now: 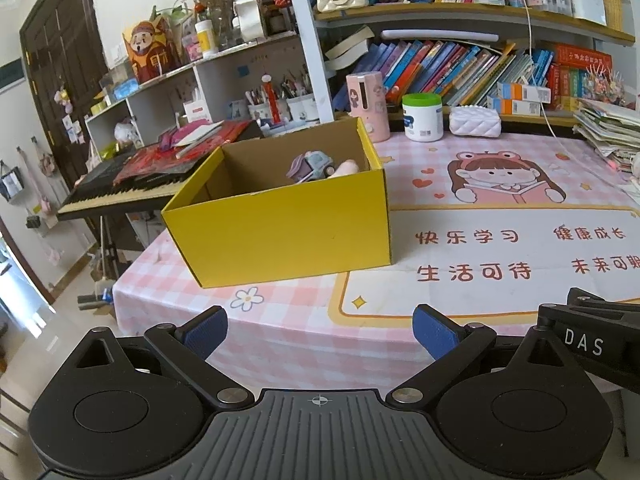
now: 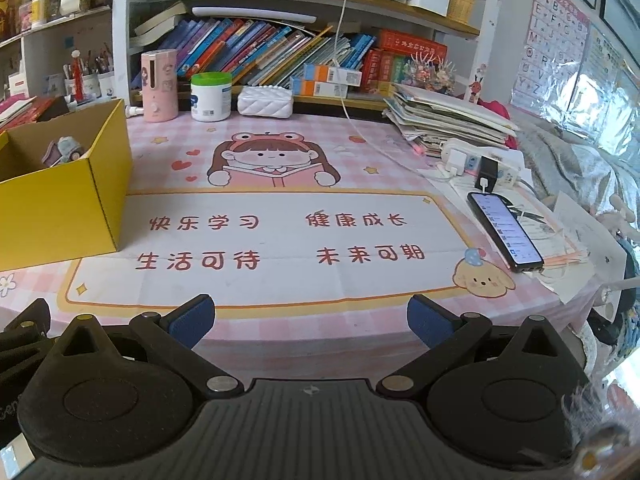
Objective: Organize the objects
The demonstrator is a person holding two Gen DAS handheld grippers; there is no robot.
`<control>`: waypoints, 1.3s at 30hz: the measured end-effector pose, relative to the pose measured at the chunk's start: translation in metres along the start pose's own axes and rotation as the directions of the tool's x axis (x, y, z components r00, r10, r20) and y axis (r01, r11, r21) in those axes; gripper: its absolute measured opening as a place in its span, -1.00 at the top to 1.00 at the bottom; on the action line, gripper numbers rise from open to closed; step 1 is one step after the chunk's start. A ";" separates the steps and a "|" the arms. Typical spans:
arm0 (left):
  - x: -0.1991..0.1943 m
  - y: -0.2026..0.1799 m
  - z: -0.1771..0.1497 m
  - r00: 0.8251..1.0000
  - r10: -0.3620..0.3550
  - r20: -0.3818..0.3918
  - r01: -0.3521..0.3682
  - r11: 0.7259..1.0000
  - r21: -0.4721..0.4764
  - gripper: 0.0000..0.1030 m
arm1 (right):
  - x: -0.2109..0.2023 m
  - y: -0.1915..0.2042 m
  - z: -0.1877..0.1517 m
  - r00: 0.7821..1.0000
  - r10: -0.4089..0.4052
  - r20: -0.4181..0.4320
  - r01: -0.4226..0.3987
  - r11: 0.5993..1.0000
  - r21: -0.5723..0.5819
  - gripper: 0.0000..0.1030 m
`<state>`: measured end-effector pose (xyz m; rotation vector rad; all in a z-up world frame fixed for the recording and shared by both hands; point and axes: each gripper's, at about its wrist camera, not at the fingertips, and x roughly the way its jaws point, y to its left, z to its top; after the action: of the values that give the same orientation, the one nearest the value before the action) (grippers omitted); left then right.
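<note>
The left gripper hovers over the near edge of the desk, its jaws spread wide with nothing between them; only pink checked cloth shows in the gap. The right gripper hangs the same way beside it, jaws wide apart and empty, over the near border of the printed mat.

Ahead of the left jaws and a little to their left stands an open yellow box on the desk, apart from both grippers. Inside it, toward the far right corner, lies a small toy car with a pale pink object just beside it that is too hidden to identify. From the right wrist view the box sits well to the left of the jaws, and the toy shows above its rim.

Ahead of the right jaws the mat carries red characters and a cartoon girl. To the right of those jaws a phone lies face up with its screen lit, near a power strip and a stack of papers.

Farther still, at the desk's back edge, stand a pink cylinder, a white jar with a green lid, and a white quilted case. Behind them, shelves of books fill the wall.
</note>
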<state>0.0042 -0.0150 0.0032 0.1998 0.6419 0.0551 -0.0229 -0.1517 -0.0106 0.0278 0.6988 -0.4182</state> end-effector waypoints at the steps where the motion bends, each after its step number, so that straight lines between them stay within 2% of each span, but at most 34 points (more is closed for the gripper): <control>1: 0.000 0.000 0.000 1.000 0.000 0.001 0.000 1.000 0.000 -0.94 | 0.000 -0.001 0.000 1.000 -0.002 0.000 0.002 1.000 0.001 -1.00; 21: 0.002 0.006 0.001 0.999 -0.015 -0.031 0.014 0.999 -0.037 -0.95 | -0.003 -0.004 -0.004 1.000 -0.007 0.001 0.007 1.000 -0.009 -1.00; 39: 0.008 0.013 0.002 0.999 -0.019 -0.039 0.017 0.998 -0.056 -0.95 | -0.002 0.010 -0.001 1.000 -0.010 -0.005 0.010 1.000 -0.030 -1.00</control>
<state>0.0121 -0.0012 0.0021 0.1392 0.6806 0.0602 -0.0206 -0.1418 -0.0113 -0.0028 0.7106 -0.4176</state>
